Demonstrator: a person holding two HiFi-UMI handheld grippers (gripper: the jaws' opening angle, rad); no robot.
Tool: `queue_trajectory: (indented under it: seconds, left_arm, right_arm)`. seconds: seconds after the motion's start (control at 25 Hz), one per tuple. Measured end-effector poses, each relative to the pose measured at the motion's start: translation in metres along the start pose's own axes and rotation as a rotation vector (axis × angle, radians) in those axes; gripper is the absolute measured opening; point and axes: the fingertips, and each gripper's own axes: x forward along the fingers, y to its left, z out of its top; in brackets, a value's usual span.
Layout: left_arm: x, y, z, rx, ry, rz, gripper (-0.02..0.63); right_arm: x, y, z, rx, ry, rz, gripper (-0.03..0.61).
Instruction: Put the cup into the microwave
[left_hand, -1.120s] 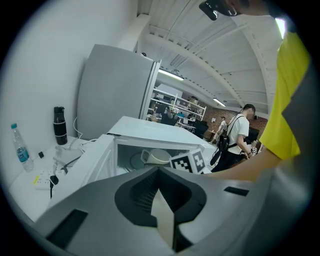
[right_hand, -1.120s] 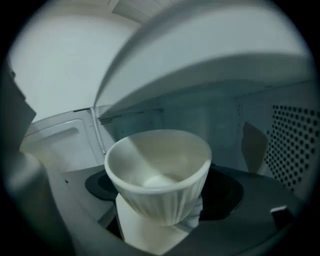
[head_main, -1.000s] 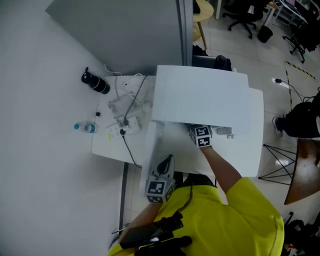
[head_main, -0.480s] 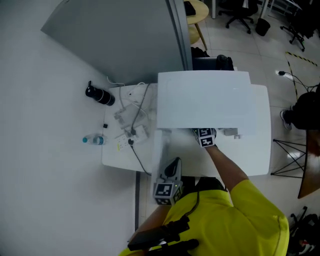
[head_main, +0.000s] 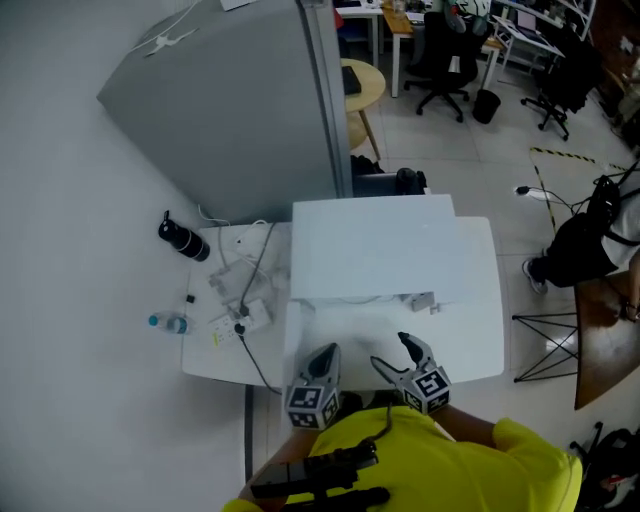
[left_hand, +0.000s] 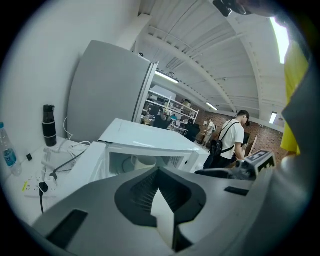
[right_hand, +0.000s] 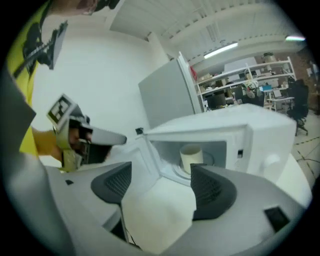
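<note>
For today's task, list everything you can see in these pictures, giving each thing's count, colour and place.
microwave: one, white, on the table, door open
cup: one, cream, upright inside the microwave
table: one, white, under the microwave
flask: one, black, left of the microwave by the wall
water bottle: one, clear with blue, at the table's left edge
power strip: one, white, left of the microwave among cables
panel: one, grey, behind the table
office chairs: several, black, far side of the room
bystander: one, white shirt, right of the table
left gripper: one, grey, jaws together, empty
right gripper: one, grey, jaws apart and closing, nothing between them
</note>
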Motion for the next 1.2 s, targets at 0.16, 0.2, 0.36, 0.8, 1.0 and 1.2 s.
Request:
queue_trajectory:
  seconds: [0.16, 0.2, 0.36, 0.8, 1.0, 1.2]
  left_arm:
    - [-0.027, -0.004, 0.025, -0.022, -0.055, -0.029, -0.008]
    - [-0.034, -0.006, 0.033, -0.03, -0.077, -0.037, -0.008]
    - [-0.05, -0.012, 0.056, -0.075, -0.148, -0.074, -0.008]
    - [-0.04, -0.028, 0.047, -0.118, -0.128, -0.129, -0.008]
    - [-0.036, -0.025, 0.044, -0.117, -0.113, -0.128, -0.008]
    - [-0.029, -0.023, 0.041, -0.118, -0.1, -0.134, -0.008]
  right_arm:
    - [-0.056, 0.0, 0.093, -0.003, -0.172, -0.045, 0.283]
    - [-0.069, -0.002, 0.115, -0.004, -0.217, -0.071, 0.21]
    - [-0.098, -0.006, 0.156, 0.008, -0.31, -0.146, 0.009]
    - [-0.078, 0.028, 0.104, 0.161, -0.202, -0.069, 0.006]
    - [-0.074, 0.02, 0.11, 0.149, -0.214, -0.089, 0.006]
    - [-0.068, 0.018, 0.111, 0.168, -0.21, -0.089, 0.006]
